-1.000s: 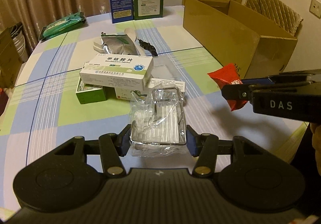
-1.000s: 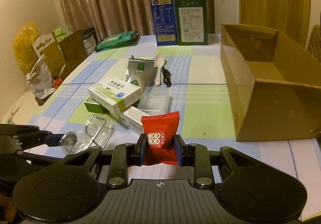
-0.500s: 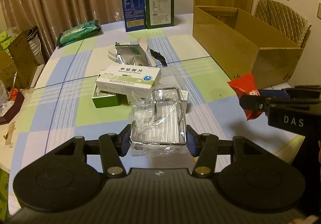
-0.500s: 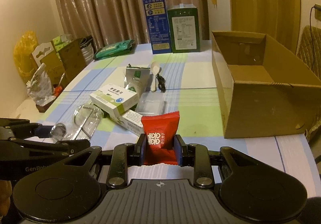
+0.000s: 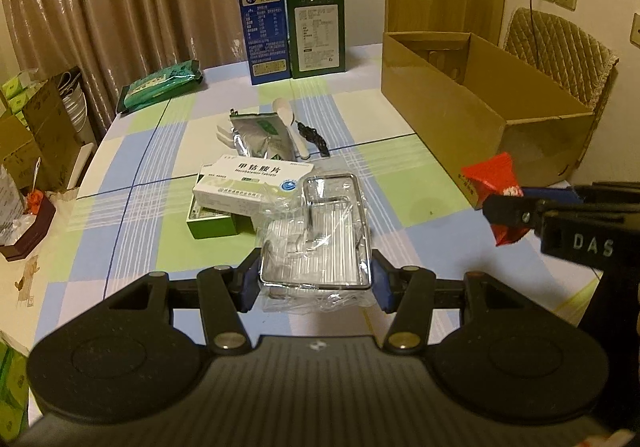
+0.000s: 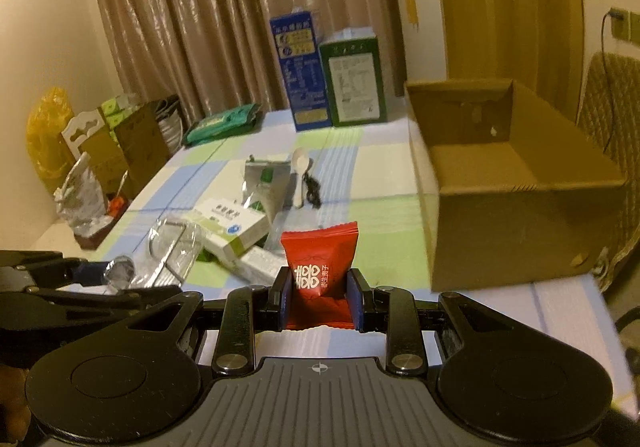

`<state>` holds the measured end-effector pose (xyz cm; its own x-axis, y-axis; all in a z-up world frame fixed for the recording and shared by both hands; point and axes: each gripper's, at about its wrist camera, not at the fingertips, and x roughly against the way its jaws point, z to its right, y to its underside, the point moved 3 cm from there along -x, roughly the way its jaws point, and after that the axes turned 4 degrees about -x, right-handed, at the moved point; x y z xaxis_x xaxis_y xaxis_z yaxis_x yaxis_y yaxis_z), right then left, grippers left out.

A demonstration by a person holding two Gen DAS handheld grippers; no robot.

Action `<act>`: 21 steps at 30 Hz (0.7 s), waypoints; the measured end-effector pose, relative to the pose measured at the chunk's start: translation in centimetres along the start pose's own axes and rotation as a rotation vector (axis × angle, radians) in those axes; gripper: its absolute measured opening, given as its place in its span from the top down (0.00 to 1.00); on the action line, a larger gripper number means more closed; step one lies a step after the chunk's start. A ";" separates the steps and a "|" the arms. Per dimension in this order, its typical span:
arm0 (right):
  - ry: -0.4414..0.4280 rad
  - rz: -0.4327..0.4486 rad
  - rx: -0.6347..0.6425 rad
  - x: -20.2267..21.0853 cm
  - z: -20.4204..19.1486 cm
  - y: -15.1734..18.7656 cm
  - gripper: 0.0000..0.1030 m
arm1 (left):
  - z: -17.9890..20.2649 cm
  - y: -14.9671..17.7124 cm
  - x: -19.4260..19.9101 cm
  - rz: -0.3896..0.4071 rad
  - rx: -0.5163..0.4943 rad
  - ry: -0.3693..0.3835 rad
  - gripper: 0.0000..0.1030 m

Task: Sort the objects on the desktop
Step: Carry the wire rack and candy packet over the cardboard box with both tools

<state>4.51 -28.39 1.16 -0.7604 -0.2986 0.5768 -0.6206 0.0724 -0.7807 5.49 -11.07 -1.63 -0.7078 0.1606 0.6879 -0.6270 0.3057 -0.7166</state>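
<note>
Nearest in the left wrist view, a wire rack wrapped in clear plastic is pinched at its near end between the pads of the left hand-held gripper and is carried above the surface. In the right wrist view, a red snack packet is clamped upright between the pads of the right hand-held gripper. Each hand-held gripper is seen from the side in the other's view, with its load held clear of the checked cloth.

Just beyond the rack, a white medicine box is stacked on a green box, and a second white carton lies beside them. A band of bare cloth is left between this cluster and the near edge of the surface.

Further back, a silver pouch, a white spoon and a black cord are grouped near the middle. To the right, an open cardboard box is set along the right edge, its interior seen as bare; a strip of open cloth separates it from the middle cluster.

At the far edge, a blue carton and a green carton stand upright side by side, touching or nearly so, and a green wipes pack lies near the far left corner.
</note>
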 end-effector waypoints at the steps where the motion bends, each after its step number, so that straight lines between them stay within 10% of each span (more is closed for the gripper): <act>1: 0.004 0.012 0.004 0.4 0.2 -0.4 0.75 | 0.2 -0.1 0.1 0.002 -0.003 0.001 0.52; 21: 0.161 0.143 -0.030 5.0 12.1 -8.8 0.75 | 8.6 -9.1 -1.8 0.076 -0.092 0.135 0.52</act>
<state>8.50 -42.01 8.00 -0.8605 -0.1272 0.4933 -0.5076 0.1318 -0.8515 9.72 -22.19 2.67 -0.6984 0.3091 0.6455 -0.5361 0.3717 -0.7579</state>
